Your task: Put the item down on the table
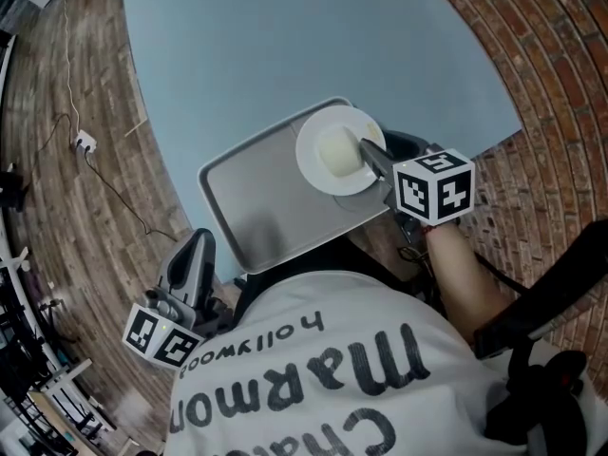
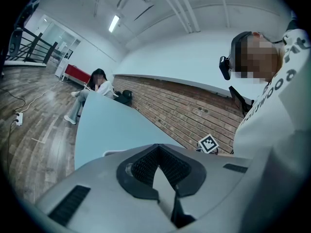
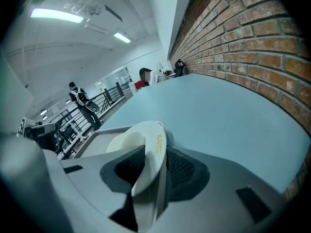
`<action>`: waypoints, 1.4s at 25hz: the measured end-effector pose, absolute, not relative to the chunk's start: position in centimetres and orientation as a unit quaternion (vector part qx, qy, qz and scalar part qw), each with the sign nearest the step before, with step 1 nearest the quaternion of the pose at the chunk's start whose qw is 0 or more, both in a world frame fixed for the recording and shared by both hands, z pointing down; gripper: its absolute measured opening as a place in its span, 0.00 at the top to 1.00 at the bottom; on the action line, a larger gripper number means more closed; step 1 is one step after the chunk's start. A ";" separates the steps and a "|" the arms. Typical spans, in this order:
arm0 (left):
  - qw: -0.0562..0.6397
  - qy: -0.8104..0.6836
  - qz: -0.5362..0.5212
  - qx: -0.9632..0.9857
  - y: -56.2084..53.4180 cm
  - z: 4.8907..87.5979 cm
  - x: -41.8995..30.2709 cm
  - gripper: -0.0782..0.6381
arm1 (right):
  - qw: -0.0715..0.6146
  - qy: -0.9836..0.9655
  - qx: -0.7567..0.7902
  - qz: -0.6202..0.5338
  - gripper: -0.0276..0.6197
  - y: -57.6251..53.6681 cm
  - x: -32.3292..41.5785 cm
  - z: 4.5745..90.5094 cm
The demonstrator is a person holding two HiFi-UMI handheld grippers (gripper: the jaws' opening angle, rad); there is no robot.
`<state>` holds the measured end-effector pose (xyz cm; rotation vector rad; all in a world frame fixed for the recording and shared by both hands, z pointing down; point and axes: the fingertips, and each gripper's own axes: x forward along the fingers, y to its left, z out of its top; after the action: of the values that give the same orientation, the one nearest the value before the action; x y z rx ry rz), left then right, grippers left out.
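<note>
A white plate [image 1: 334,150] lies on the right corner of a grey tray [image 1: 256,207], which sits at the near edge of the light blue table [image 1: 285,46]. My right gripper [image 1: 366,155] reaches over the plate's near rim. In the right gripper view the plate [image 3: 146,144] stands edge-on between the jaws of the right gripper [image 3: 154,154], which are spread wide with the pads off it; the tray [image 3: 97,135] shows behind. My left gripper [image 1: 199,245] hangs beside the person's body, off the table, jaws together and empty. The left gripper [image 2: 158,152] is also closed in its own view.
A power strip with a cable [image 1: 84,142] lies on the wood floor to the left. A brick surface [image 1: 551,84] borders the table on the right. Someone sits at the table's far end [image 2: 95,89]. A person stands by a railing [image 3: 80,101].
</note>
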<state>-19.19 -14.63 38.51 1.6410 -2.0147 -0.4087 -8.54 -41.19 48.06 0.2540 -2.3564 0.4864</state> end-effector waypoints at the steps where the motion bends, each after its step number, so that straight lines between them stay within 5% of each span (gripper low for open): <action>1: 0.252 -0.741 -0.151 0.604 -14.6 38.5 -19.1 0.88 | 0.355 -0.911 0.099 0.185 0.77 -41.2 -8.5 48.1; 35: 0.246 -0.755 -0.169 0.584 -12.8 38.5 -18.6 0.88 | 0.413 -0.899 0.136 0.052 0.74 -42.0 -6.8 48.3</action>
<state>-18.62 -12.81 38.48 1.5940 -2.0591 -0.4600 -6.76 -42.02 48.32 0.3427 -2.2608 0.1308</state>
